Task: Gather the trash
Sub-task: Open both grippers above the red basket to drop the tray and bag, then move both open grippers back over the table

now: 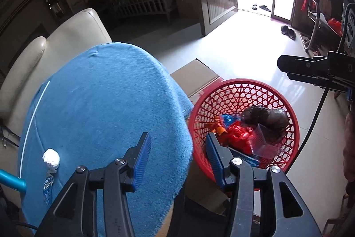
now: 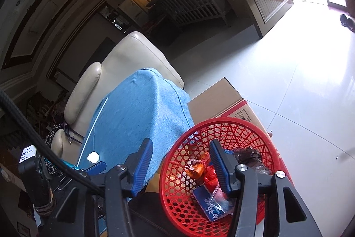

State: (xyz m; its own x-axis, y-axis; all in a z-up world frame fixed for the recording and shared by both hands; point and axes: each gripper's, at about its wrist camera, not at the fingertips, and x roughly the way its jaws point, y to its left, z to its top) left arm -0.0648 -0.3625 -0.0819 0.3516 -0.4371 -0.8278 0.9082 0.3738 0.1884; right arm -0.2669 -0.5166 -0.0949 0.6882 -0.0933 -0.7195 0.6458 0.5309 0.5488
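Observation:
A red mesh basket (image 1: 244, 81) (image 2: 233, 120) stands beside a table under a blue cloth (image 1: 99, 103) (image 2: 137, 114). Inside the basket lie a brown crumpled bag (image 1: 266, 117), a red bag (image 1: 239, 137), an orange wrapper (image 2: 196, 170) and a blue packet (image 2: 206, 201). On the cloth rest a foil ball (image 1: 51, 158) (image 2: 93, 157), a thin white stick (image 1: 33, 121) and a small blue wrapper (image 1: 47, 190). My left gripper (image 1: 177, 148) hangs open over the cloth's edge and the basket's rim, holding nothing. My right gripper (image 2: 180, 148) is open above the basket's left rim, nothing between its pads.
A cardboard box (image 1: 195, 77) (image 2: 217, 99) sits under the basket. A cream sofa (image 1: 73, 37) (image 2: 133, 54) stands behind the table. Pale tiled floor (image 1: 255, 48) stretches to an open doorway with shoes. A black cable (image 1: 315, 117) hangs at the right. A teal bar (image 1: 11, 179) pokes in at the left.

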